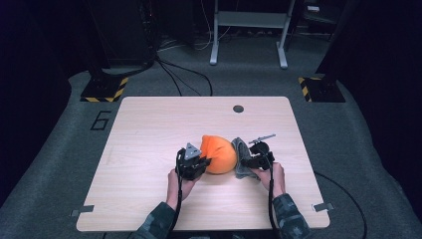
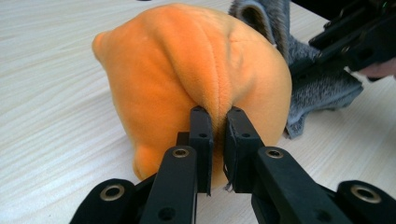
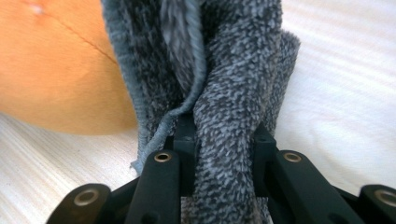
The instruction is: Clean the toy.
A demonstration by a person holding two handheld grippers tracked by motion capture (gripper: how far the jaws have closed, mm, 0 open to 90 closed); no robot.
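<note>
An orange plush cushion (image 1: 219, 154) lies at the middle of the wooden table (image 1: 149, 129). My left gripper (image 1: 206, 162) is at its left side, shut on a pinched fold of the orange plush (image 2: 196, 74). A grey fuzzy cloth (image 1: 240, 158) lies against the cushion's right side. My right gripper (image 1: 250, 160) is shut on a thick bunch of that grey cloth (image 3: 224, 93), which stands up between its jaws. In the right gripper view the orange cushion (image 3: 51, 65) sits just left of the cloth. The other gripper (image 2: 355, 42) appears at the top right of the left gripper view.
A round dark hole (image 1: 238, 108) sits near the table's far edge. Beyond the table are cables, a white frame's legs (image 1: 249, 30) and yellow-black striped bases (image 1: 104, 89). Camouflage sleeves (image 1: 288, 219) come in at the front edge.
</note>
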